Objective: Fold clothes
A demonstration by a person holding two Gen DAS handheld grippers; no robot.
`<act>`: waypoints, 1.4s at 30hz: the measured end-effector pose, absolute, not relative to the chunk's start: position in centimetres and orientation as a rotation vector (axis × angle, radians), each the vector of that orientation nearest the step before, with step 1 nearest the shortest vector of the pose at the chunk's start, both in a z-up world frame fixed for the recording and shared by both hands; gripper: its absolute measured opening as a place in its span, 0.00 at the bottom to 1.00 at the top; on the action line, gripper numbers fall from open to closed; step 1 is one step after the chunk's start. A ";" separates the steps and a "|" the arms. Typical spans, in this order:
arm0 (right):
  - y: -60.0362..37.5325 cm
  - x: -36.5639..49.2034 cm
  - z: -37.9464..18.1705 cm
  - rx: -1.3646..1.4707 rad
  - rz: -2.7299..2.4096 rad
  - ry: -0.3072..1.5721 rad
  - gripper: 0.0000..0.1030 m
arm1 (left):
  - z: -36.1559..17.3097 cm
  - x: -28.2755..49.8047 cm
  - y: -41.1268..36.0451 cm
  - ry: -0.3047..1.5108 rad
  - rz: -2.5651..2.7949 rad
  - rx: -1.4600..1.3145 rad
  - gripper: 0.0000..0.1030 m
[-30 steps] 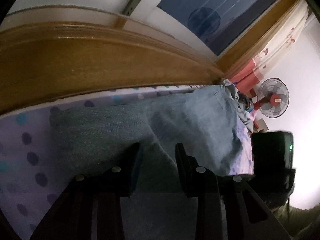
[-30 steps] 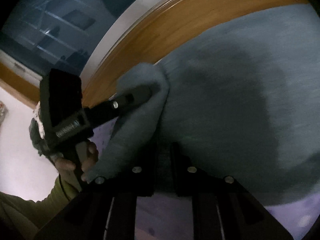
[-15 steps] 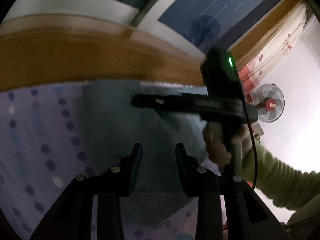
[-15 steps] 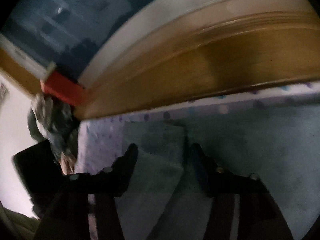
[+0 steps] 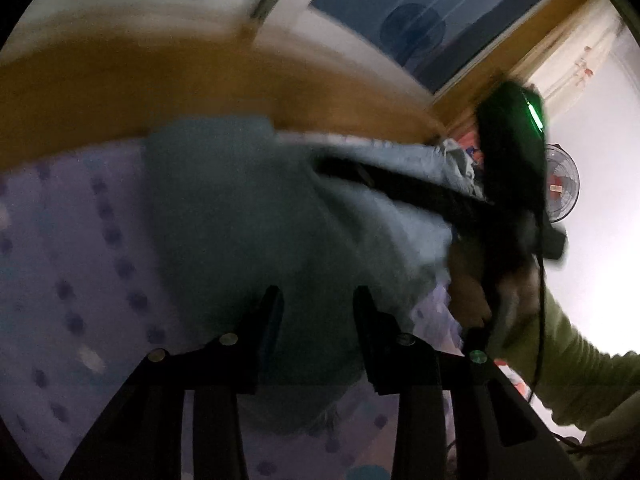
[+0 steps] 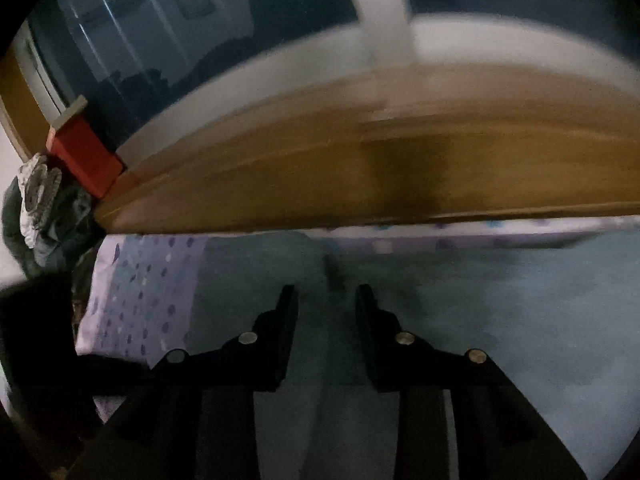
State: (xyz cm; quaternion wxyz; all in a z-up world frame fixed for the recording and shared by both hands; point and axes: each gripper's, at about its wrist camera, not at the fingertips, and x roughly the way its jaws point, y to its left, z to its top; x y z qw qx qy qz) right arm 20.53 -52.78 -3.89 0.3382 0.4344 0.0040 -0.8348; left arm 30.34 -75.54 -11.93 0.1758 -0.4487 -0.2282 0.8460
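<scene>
1. The bed (image 6: pixel 136 300) carries the garment (image 5: pixel 240 208), spread flat up to the far headboard (image 6: pixel 360 168).
2. Garment lies directly under and ahead of both grippers.
3. Left gripper (image 5: pixel 316 300) and right gripper (image 6: pixel 326 296): fingers apart, holding nothing; neither clearly nearer.

Both grippers are black: the left gripper (image 5: pixel 316 300) at the bottom of its own view has two flat fingers (image 5: pixel 270 320) with round silver screws (image 5: pixel 229 339) on the wide arms behind them, and the right gripper (image 6: pixel 326 300) looks just the same at the bottom of its view. On the right side of the left view, the other gripper shows from the side as a long black bar with a chunky black box on top, a bright green light (image 5: pixel 535 114) glowing on it and a thin black cable (image 5: pixel 541 320) hanging down. The person's hand (image 5: pixel 470 292) there comes out of a green ribbed sleeve (image 5: pixel 576 368) in the lower right.
</scene>
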 end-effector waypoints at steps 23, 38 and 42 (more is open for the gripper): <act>-50.3 30.8 -7.4 1.208 -2.300 0.039 0.35 | -10.1 26.7 -77.7 -0.510 2.502 -1.255 0.39; -60.6 35.7 -5.4 1.062 -2.305 0.559 0.64 | -13.4 28.0 -80.3 -0.696 2.518 -1.345 0.70; -61.5 36.0 -6.3 1.087 -2.271 0.601 0.64 | -13.5 27.3 -78.9 -0.587 2.546 -1.363 0.70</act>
